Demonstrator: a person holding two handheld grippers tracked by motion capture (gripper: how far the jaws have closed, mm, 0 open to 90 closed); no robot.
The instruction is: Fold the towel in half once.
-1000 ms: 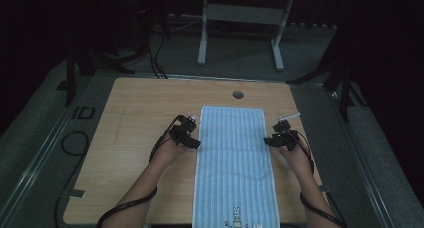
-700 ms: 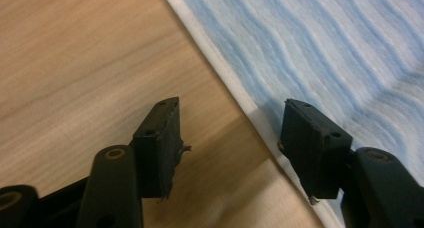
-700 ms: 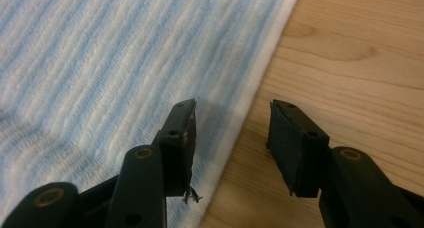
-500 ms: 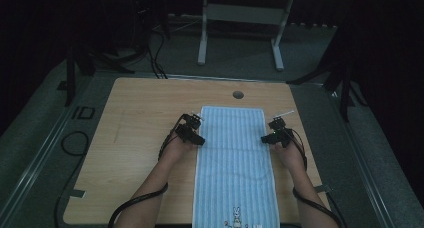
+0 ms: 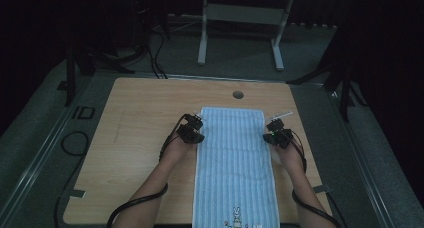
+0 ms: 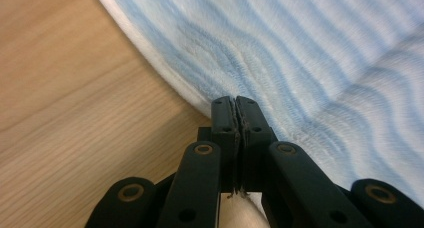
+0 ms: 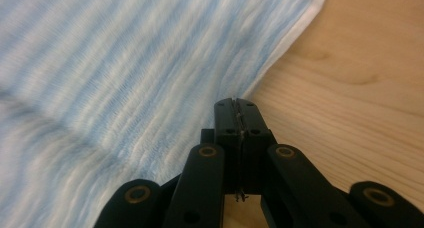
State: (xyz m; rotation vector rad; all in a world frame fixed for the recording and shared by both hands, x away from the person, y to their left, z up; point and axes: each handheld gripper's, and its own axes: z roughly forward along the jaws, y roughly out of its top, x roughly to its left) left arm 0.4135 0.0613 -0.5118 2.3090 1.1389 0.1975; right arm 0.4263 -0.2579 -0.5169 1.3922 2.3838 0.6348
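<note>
both grippers, left gripper (image 5: pixel 196 130) and right gripper (image 5: pixel 273 132), closed, flank towel (image 5: pixel 234 158).

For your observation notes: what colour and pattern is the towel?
Pale blue and white stripes on the towel, clearest in the left gripper view.

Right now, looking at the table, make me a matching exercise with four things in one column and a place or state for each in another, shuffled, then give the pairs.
1. light blue striped towel
2. left gripper
3. right gripper
4. round hole in the wooden table top

A. beyond the towel's far edge
B. at the towel's right edge, jaws shut
C. spread flat down the table's middle
D. at the towel's left edge, jaws shut

Pairs: 1-C, 2-D, 3-B, 4-A
</note>
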